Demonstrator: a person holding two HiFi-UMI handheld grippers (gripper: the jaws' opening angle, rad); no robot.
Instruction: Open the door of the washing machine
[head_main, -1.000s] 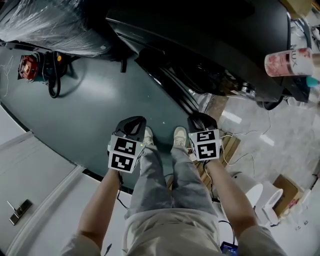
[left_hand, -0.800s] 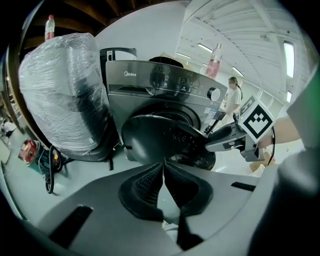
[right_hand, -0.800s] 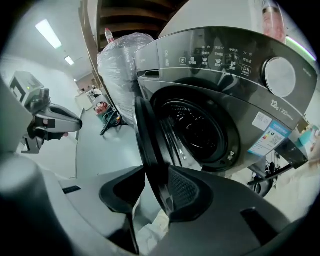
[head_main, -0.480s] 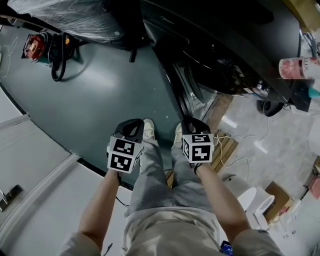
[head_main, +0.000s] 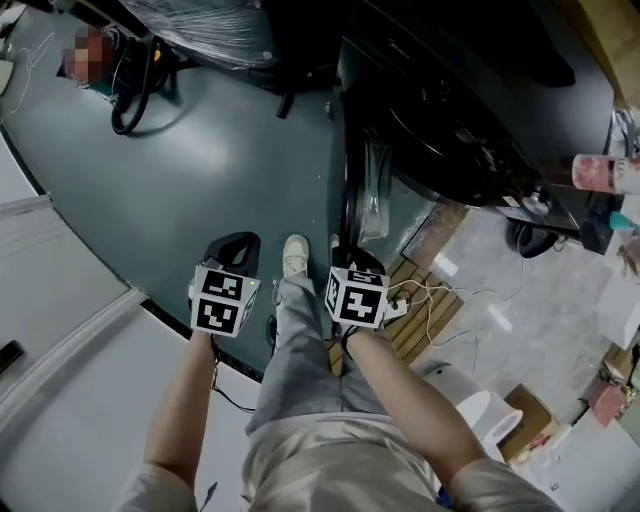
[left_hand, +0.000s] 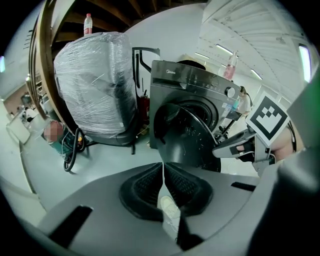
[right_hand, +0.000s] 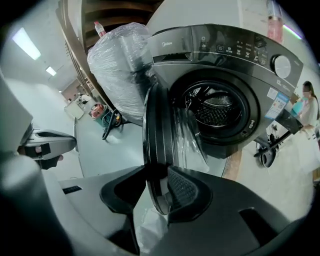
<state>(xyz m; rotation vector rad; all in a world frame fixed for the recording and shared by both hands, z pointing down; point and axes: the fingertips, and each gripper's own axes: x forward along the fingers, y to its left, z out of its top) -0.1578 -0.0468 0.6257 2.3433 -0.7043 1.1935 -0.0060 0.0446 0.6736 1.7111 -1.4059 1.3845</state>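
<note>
Your right gripper (right_hand: 157, 187) has just been closing its jaws, and they now clamp the rim of the door (right_hand: 160, 135). The door stands swung well out from the washing machine (right_hand: 225, 55). Your left gripper (left_hand: 163, 175) has its jaws pressed together, short of the door.

The washer (right_hand: 220, 75) carries the brand Midea in pale letters at the upper left corner of its front, readable in both gripper views. Print along its control panel (right_hand: 235, 48) and on its sticker (right_hand: 274, 104) is too small to read.
</note>
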